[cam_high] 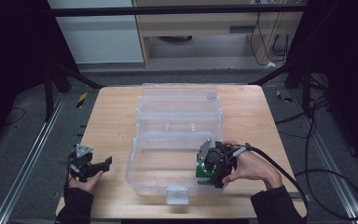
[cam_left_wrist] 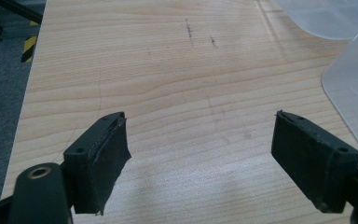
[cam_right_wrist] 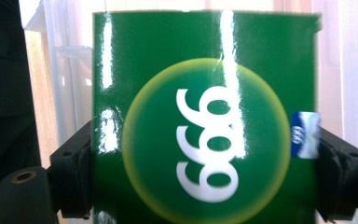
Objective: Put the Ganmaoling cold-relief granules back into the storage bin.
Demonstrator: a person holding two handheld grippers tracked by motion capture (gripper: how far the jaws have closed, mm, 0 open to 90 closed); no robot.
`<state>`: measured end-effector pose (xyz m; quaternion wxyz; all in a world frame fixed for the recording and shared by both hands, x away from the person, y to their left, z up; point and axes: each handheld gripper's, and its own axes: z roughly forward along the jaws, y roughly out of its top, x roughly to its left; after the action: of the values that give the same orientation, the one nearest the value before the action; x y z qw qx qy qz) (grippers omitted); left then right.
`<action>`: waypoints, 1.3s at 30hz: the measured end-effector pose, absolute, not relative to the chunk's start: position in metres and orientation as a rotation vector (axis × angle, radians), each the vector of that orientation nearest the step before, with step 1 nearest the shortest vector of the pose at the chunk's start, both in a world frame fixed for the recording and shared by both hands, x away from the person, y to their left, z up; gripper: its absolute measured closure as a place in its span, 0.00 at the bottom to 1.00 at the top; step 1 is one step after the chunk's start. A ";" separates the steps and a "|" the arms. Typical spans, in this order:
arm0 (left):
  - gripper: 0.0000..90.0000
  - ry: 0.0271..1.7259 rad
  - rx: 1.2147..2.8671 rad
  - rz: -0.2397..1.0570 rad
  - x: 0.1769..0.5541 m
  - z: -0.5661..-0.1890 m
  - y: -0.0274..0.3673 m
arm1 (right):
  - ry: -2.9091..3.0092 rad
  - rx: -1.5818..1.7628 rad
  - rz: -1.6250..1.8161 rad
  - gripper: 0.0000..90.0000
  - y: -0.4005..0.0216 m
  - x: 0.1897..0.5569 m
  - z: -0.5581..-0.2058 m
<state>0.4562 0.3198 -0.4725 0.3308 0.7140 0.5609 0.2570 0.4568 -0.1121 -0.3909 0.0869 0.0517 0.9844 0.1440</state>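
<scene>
In the high view, the right tongs [cam_high: 208, 169] sit lower right of centre, inside the front part of a clear bin [cam_high: 142, 161] on the worktop [cam_high: 112, 116], with a green box [cam_high: 199, 172] between the jaws. The left tongs [cam_high: 103, 168] rest at lower left, released. In the left gripper view, the jaws stand wide apart over bare wood. In the right gripper view, the box [cam_right_wrist: 205, 116] is mid-frame, the jaws grasping both its sides.

1. The number "999" is printed in white, turned on its side, inside a yellow-rimmed circle on the green box [cam_right_wrist: 205, 121].
2. A small blue label [cam_right_wrist: 305, 134] is seen at the box's right edge; its print cannot be read.
</scene>
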 end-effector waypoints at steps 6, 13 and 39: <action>0.20 1.469 1.870 0.670 0.457 -0.473 0.320 | 2.942 0.169 0.430 0.16 -0.116 0.459 -0.399; 0.20 1.468 1.870 0.670 0.457 -0.473 0.320 | 2.921 0.198 0.465 0.16 -0.122 0.461 -0.392; 0.20 1.469 1.873 0.669 0.456 -0.473 0.320 | 2.466 0.691 0.909 0.08 -0.205 0.445 -0.352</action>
<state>0.4561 0.3195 -0.4727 0.3283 0.7156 0.5611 0.2555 0.4445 -0.2050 -0.3517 0.2104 0.2487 0.8872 0.3268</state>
